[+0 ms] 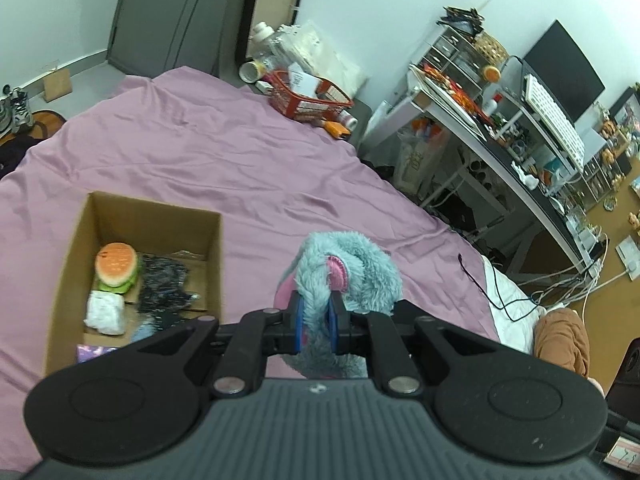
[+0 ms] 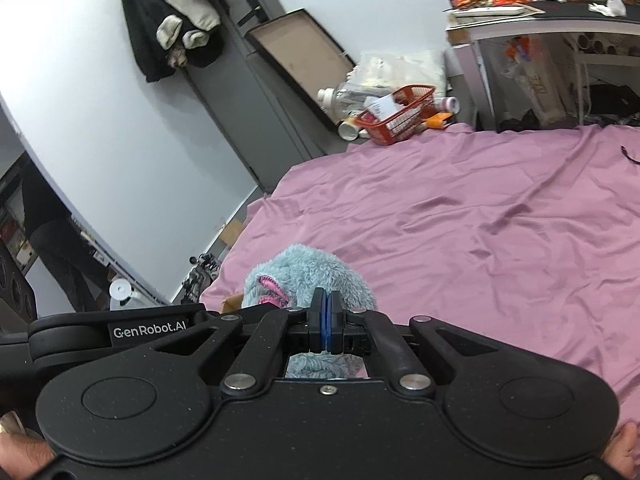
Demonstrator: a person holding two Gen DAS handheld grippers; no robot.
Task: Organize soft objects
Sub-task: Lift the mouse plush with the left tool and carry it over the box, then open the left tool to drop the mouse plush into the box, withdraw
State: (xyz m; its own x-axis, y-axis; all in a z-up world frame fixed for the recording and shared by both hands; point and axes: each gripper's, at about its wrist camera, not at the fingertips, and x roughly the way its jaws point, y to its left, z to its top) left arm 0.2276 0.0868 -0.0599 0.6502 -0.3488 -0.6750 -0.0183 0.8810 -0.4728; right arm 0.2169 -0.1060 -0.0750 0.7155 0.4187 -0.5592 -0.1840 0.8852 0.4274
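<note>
Left tool point(image 1: 316, 320) grips my blue plush point(image 1: 352, 276) | right tool point(image 2: 326, 320) closed, empty | box point(image 1: 72, 256) at 9 o'clock holds several | plush left

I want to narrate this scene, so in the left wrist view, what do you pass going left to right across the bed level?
cardboard box → blue plush toy held in the left gripper → black cable → desk
</note>
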